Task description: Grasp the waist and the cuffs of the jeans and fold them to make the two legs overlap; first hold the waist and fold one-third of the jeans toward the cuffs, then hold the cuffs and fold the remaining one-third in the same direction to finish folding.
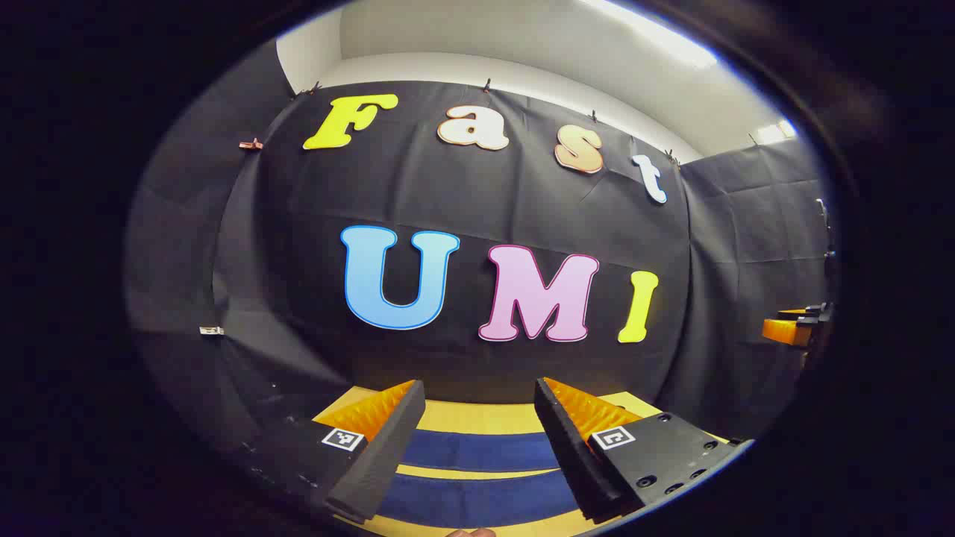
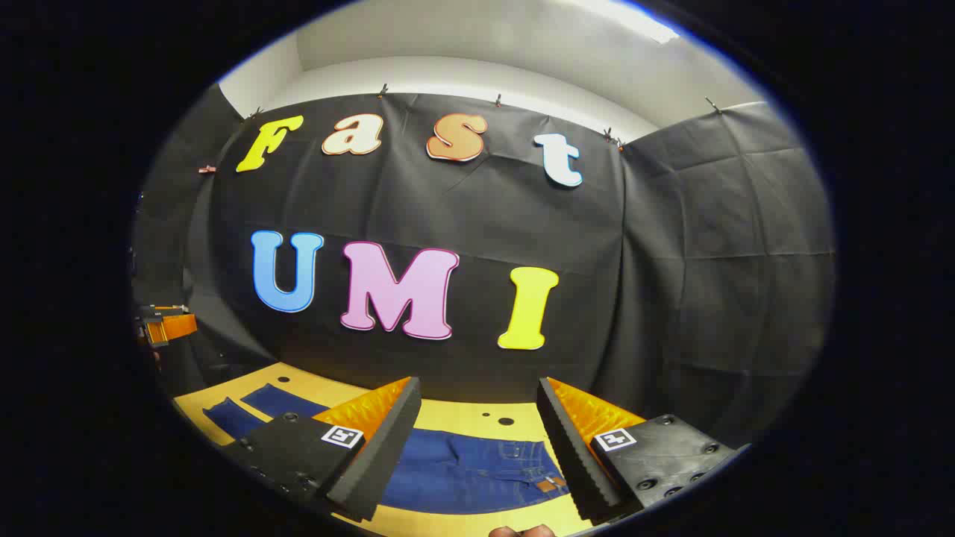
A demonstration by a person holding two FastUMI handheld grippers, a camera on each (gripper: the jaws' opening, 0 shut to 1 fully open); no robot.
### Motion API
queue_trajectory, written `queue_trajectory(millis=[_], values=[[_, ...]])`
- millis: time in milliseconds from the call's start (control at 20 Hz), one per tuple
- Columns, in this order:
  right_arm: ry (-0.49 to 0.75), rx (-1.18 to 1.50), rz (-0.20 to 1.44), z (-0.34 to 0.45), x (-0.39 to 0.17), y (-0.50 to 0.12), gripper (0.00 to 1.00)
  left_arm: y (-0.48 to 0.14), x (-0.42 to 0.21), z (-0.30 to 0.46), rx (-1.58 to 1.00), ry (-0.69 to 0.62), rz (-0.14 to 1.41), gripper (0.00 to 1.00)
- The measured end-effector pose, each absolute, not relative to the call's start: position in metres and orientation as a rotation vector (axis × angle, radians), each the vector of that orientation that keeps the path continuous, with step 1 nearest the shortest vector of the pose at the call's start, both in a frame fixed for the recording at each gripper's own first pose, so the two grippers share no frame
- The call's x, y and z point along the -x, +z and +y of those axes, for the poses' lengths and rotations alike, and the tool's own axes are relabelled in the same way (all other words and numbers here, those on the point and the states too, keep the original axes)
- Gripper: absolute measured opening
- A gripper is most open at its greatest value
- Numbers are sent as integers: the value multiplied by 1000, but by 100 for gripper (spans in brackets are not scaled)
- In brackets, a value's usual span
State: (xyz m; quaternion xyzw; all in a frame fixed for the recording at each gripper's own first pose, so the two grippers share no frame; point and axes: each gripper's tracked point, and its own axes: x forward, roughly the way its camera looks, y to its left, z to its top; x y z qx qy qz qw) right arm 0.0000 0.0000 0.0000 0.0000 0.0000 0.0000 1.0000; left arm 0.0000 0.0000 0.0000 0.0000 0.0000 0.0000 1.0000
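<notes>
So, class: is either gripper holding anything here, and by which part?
Nothing is held. The left gripper and right gripper are both open above the jeans.

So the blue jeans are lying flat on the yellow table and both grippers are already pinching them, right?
Not quite. The jeans do lie flat on the yellow table, but neither gripper is pinching them. The right gripper view shows the right gripper open above the waist, and the left gripper view shows the left gripper open above the legs.
</notes>
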Motion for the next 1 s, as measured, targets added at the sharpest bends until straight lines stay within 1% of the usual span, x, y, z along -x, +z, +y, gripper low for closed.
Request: queue_trajectory(millis=[50,250,500,650,700,800,850,950,1000], values=[[6,-11,-1,4,-3,0,97,5,4,2,-12,-9,-11,95],[22,-22,-2,14,-9,2,96,15,11,11,-83,-5,-39,95],[33,-1,-17,13,-14,8,96,6,10,4,-3,-29,-7,95],[33,33,-26,7,-14,12,96,8,11,5,9,-22,2,95],[38,37,-28,6,-13,13,97,7,12,4,11,-26,0,95],[50,64,-20,5,-15,9,96,4,12,6,-8,-32,16,95],[80,93,7,8,-17,0,96,0,12,11,-30,-29,32,95],[110,187,129,2,-21,-36,94,-27,15,46,-56,22,110,95],[120,222,183,-3,-21,-57,96,-44,18,60,-53,37,159,96]])
